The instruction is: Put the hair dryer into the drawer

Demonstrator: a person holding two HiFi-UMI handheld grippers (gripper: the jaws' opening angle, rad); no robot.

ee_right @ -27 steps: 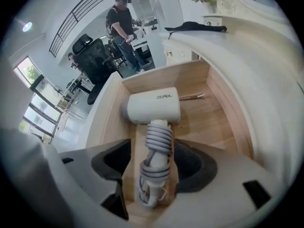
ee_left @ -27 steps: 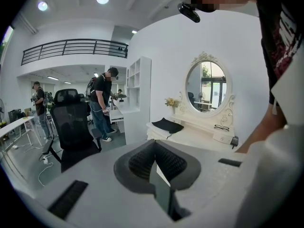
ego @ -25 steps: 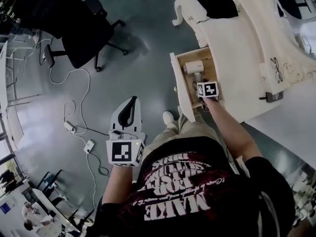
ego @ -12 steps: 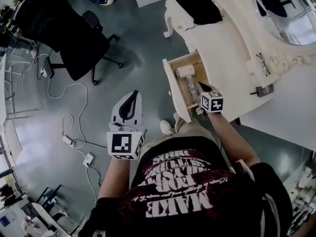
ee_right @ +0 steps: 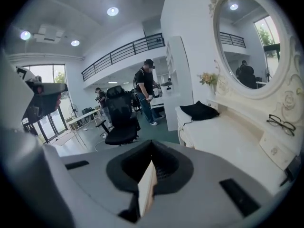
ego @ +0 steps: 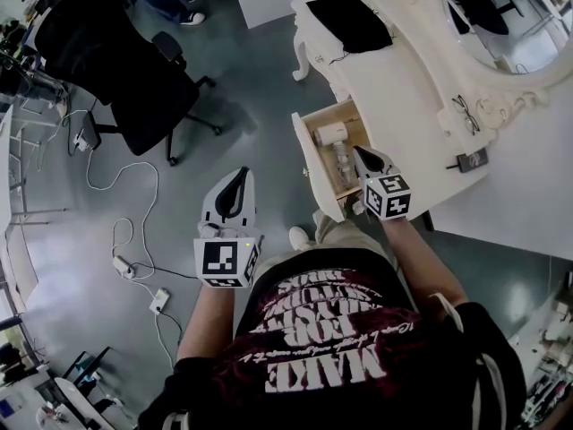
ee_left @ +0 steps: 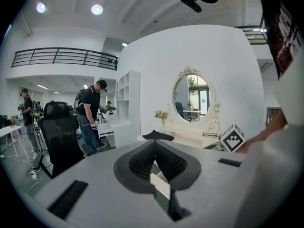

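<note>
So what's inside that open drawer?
A white hair dryer lies in the drawer, with an unclear pale shape beside it. The right gripper, shut, covers the part nearest the person.

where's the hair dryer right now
Head view: the hair dryer lies in the open drawer of the white dressing table, beside the right gripper.

Bright, even light falls from ceiling lamps [ee_left: 97,9] above-left of the mirror [ee_left: 194,95]. Gripper views bulge (black corners); nearby surfaces blur.
</note>
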